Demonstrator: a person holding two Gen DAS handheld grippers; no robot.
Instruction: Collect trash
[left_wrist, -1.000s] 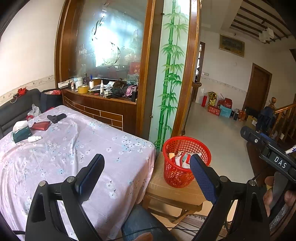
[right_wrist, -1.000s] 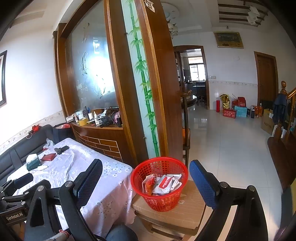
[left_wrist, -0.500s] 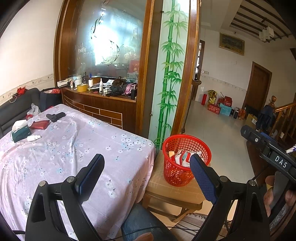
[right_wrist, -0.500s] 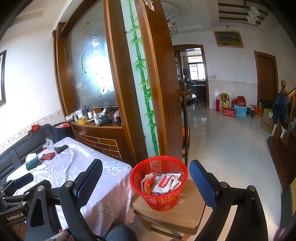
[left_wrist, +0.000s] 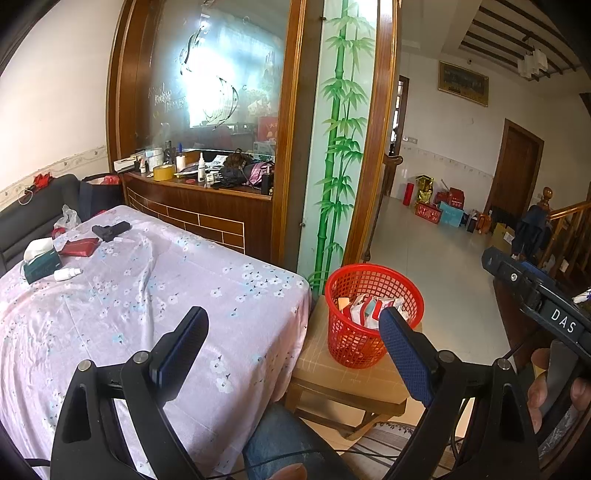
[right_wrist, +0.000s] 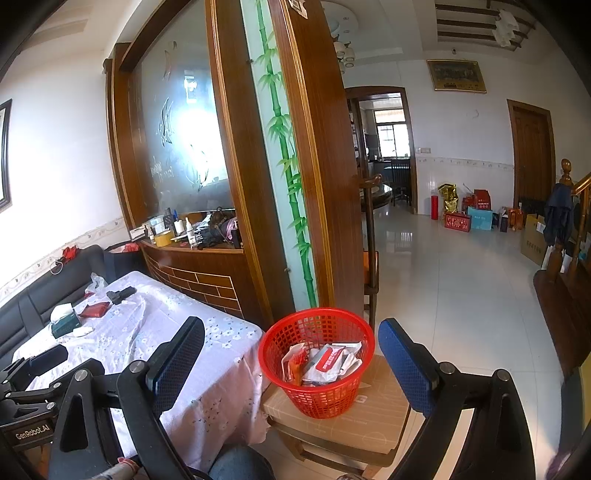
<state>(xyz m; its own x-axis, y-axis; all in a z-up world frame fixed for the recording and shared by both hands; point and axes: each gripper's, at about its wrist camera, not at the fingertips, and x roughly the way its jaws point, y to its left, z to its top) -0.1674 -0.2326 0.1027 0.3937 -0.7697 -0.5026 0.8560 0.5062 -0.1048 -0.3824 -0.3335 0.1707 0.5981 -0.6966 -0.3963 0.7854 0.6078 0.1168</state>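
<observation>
**Both grippers idle above a near-cleared table, basket already holding wrappers**

Floral cloth covers the table (left_wrist: 122, 295), soft and rumpled, with folds that could snag a fingertip or hide a scrap. Behind it stands a wooden partition with frosted glass and a painted bamboo panel (left_wrist: 336, 147); beyond, a glossy tiled floor runs toward a door and stair rail.

At the table's corner, a red mesh basket (right_wrist: 317, 369) sits on a boxed stool and already holds crumpled wrappers (right_wrist: 325, 363). These look light, thin and crinkly, likely slippery under the pads, so a pinch across a folded edge should hold better than a flat face.

At the table's far end lie a tissue box (left_wrist: 38, 264), a small white bottle (left_wrist: 66, 274), a red packet (left_wrist: 79, 246) and a dark object (left_wrist: 110, 229). Whether any of these counts as trash is not clear. The bottle would be stiff and prone to rolling; gripping across its body seems safest. The packet looks flat and may need lifting by an edge.

The left gripper (left_wrist: 291, 347) has its jaws spread wide with nothing between them. The right gripper (right_wrist: 291, 354) is likewise spread and empty, hovering near the basket.
</observation>
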